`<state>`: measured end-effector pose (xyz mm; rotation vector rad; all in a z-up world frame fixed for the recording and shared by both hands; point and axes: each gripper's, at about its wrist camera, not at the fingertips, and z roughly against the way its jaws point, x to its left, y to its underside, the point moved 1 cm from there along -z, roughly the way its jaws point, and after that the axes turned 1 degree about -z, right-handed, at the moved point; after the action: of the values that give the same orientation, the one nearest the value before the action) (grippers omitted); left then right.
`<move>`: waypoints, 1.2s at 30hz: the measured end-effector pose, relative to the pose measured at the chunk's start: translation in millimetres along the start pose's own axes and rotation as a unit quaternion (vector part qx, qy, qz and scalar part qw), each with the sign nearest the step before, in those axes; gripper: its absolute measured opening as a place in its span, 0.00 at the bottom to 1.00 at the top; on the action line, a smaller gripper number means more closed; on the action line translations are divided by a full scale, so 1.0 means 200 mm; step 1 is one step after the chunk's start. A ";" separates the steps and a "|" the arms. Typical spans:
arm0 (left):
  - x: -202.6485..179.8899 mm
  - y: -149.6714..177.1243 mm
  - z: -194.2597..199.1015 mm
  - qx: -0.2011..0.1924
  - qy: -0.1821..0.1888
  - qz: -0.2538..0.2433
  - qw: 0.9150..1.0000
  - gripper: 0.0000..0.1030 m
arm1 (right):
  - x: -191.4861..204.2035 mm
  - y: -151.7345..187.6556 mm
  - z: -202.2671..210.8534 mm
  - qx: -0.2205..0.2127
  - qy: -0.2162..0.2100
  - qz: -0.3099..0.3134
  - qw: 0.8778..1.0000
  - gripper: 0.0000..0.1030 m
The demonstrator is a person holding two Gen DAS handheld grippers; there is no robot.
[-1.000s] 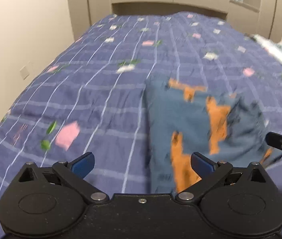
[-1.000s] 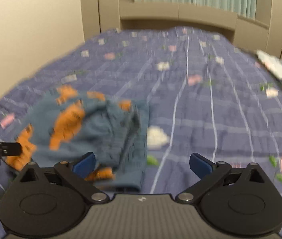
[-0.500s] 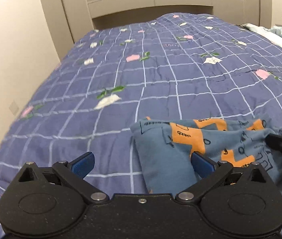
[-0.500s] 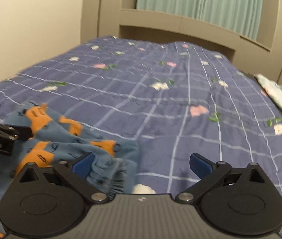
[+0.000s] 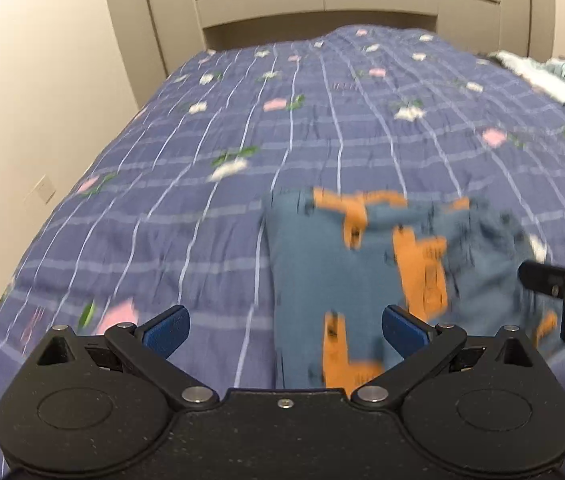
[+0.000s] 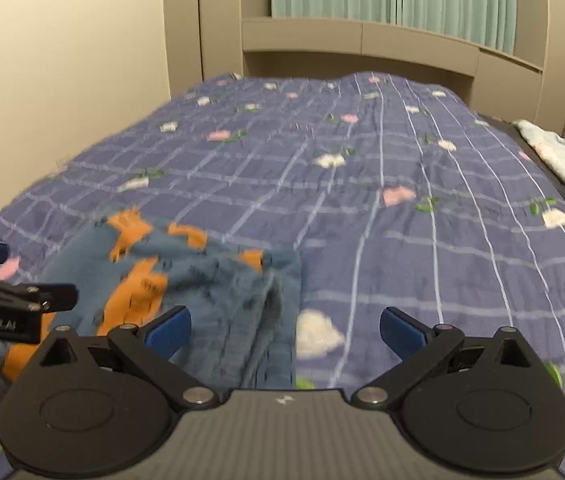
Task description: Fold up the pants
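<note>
Blue pants with orange patches [image 5: 366, 264] lie folded in a compact bundle on the bed; they also show in the right wrist view [image 6: 186, 280]. My left gripper [image 5: 285, 326] is open and empty, above the bundle's near left edge. My right gripper [image 6: 285, 326] is open and empty, above the bundle's right edge with its elastic waistband. Each gripper shows at the edge of the other's view: the right one [image 5: 562, 280], the left one [image 6: 14, 300]. Both views are blurred by motion.
The bed has a purple checked quilt [image 5: 322, 120] with pink and white flowers. A beige wall [image 5: 22, 100] runs along its left side. A headboard [image 6: 362, 48] and green curtains stand at the far end. Light blue-white cloth [image 6: 558, 156] lies at the bed's right edge.
Both grippers have lifted and tipped down again after a low, level pass half a second ago; more of the pants bundle shows now. Both stay open and empty.
</note>
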<state>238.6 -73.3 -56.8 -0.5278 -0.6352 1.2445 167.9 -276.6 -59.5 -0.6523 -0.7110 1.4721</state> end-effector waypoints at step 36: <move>0.03 0.26 0.44 0.009 -0.004 0.077 0.997 0.99 | -0.08 0.21 0.41 -0.097 -0.095 -0.036 0.990 1.00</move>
<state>142.9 -52.6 -28.8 -0.5647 -0.5977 1.3967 77.9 -296.3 -39.4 -0.6324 -1.0242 1.4218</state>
